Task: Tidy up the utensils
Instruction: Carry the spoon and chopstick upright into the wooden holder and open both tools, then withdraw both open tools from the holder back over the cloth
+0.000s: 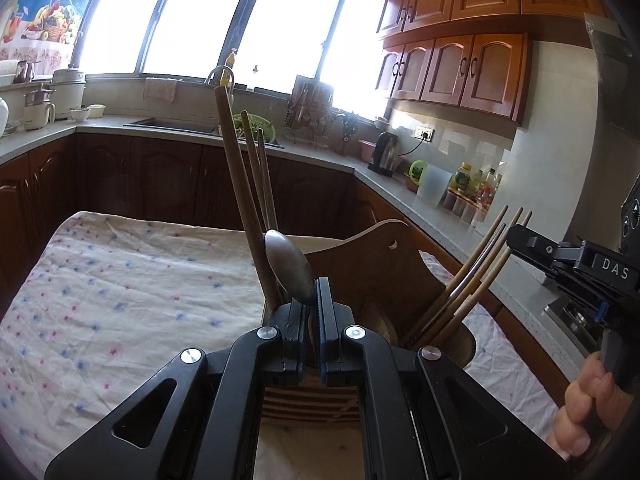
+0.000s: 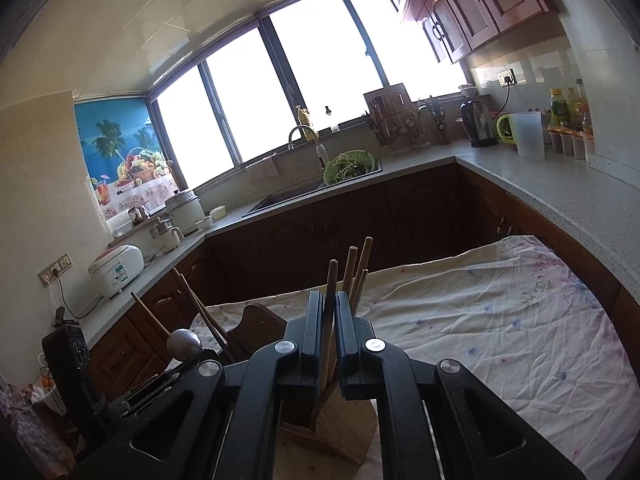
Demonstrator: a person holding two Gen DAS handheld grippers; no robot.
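Note:
My left gripper [image 1: 311, 300] is shut on a metal spoon [image 1: 288, 266], bowl end up, held over the left compartment of a wooden utensil holder [image 1: 384, 264]. Wooden chopsticks [image 1: 244, 168] stand up behind the spoon. More chopsticks [image 1: 476, 276] lean in the holder's right compartment. My right gripper [image 2: 329, 312] is shut on a wooden chopstick [image 2: 330, 300] standing in the holder [image 2: 340, 428]. Other chopsticks [image 2: 356, 276] rise behind it. The spoon [image 2: 184, 342] and the left gripper show at the left of the right wrist view.
The holder stands on a table under a floral cloth [image 1: 120, 280] [image 2: 500, 320]. Behind are kitchen counters with a sink [image 2: 304, 192], a green colander [image 2: 348, 166], a kettle [image 1: 386, 150], bottles [image 1: 476, 188] and a rice cooker [image 2: 116, 270].

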